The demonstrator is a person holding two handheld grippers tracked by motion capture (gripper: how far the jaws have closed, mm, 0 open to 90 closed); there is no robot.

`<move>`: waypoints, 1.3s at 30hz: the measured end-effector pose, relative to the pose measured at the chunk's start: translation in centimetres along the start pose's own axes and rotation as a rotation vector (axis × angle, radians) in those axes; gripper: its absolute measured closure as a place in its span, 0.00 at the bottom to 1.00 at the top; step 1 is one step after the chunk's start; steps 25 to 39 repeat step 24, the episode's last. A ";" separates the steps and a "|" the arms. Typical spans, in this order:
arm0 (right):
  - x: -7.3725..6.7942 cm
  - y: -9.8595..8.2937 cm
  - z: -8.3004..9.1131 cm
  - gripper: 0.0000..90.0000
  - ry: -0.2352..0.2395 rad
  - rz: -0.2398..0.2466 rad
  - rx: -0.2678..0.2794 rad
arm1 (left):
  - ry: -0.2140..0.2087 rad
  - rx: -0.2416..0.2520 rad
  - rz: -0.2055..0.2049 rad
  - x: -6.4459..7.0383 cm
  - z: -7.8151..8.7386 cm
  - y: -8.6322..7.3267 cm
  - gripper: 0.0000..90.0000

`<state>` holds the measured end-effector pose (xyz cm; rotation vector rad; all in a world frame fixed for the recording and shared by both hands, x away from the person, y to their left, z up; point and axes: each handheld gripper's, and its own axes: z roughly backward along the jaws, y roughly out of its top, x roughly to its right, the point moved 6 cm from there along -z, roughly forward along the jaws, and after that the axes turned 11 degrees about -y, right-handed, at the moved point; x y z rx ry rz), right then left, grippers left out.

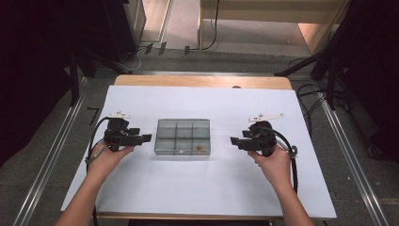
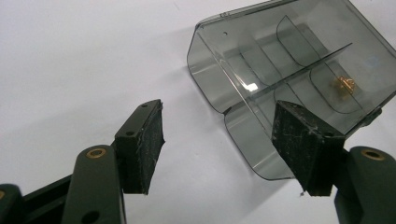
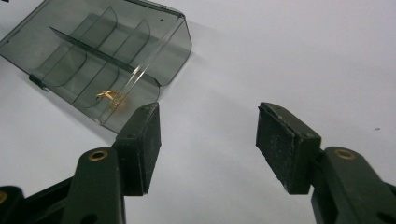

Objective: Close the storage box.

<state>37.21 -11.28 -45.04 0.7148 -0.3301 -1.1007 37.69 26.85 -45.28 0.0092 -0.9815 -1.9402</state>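
A smoky transparent compartment box (image 1: 182, 136) lies shut in the middle of the white table. It has several compartments; a small gold-coloured part (image 1: 201, 148) rests in the near right one. My left gripper (image 1: 146, 138) is held just left of the box, open and holding nothing. My right gripper (image 1: 234, 140) hovers a little right of the box, open with nothing in it. In the left gripper view the box (image 2: 289, 74) lies ahead with the gold part (image 2: 344, 86) inside, and the gripper (image 2: 224, 144) gapes wide. In the right gripper view the box (image 3: 102, 60) and gold part (image 3: 108, 95) lie upper left of the gripper (image 3: 210, 140).
The white table top (image 1: 202, 188) has bare surface on all sides of the box. A wooden edge (image 1: 202, 81) runs along the far side. Dark stands and cables (image 1: 315, 66) sit on the floor beyond the table.
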 end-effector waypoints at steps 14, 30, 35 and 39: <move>0.4 -0.2 -0.3 0.45 -0.008 -0.020 -0.019 | 0.003 0.013 0.004 -0.5 -0.2 0.0 0.39; 0.4 -0.2 -0.6 0.42 -0.006 -0.012 -0.029 | 0.017 0.000 0.013 -1.0 -1.0 -0.4 0.35; 0.4 -0.2 -0.6 0.42 -0.006 -0.012 -0.029 | 0.017 0.000 0.013 -1.0 -1.0 -0.4 0.35; 0.4 -0.2 -0.6 0.42 -0.006 -0.012 -0.029 | 0.017 0.000 0.013 -1.0 -1.0 -0.4 0.35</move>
